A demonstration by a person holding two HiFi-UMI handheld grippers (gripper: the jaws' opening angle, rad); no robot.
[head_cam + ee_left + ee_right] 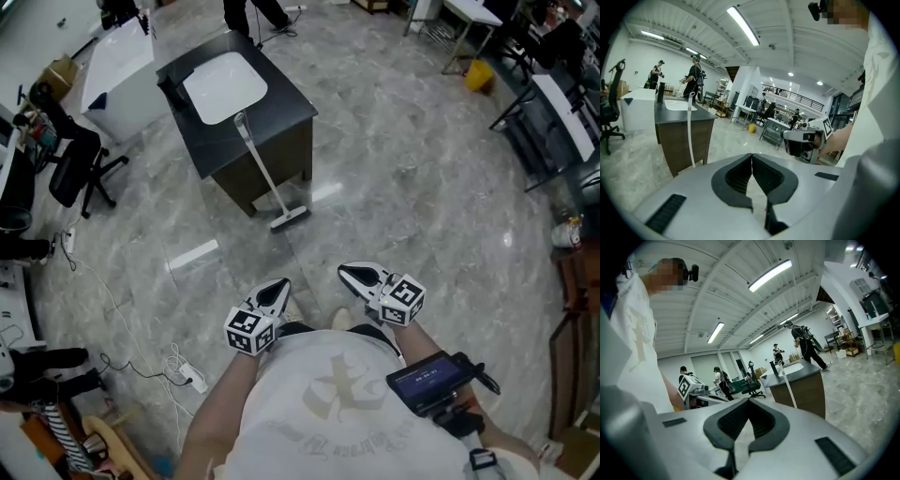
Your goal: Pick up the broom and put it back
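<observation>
A white broom (pixel 263 175) leans with its handle against a dark cabinet (pixel 275 112) that has a white basin on top; the broom head rests on the grey floor. Both grippers are held close to the person's body, well short of the broom. My left gripper (pixel 280 286) is shut and holds nothing. So is my right gripper (pixel 345 273). In the left gripper view the broom (pixel 690 136) stands ahead to the left of the shut left gripper (pixel 751 155). In the right gripper view its handle (pixel 789 389) rises against the cabinet, right of the shut right gripper (pixel 749 401).
A black office chair (pixel 77 172) and a white box-shaped unit (pixel 120 73) stand left of the cabinet. A power strip with cables (pixel 188 377) lies on the floor at the lower left. Desks, a yellow bin (pixel 479 75) and people stand farther off.
</observation>
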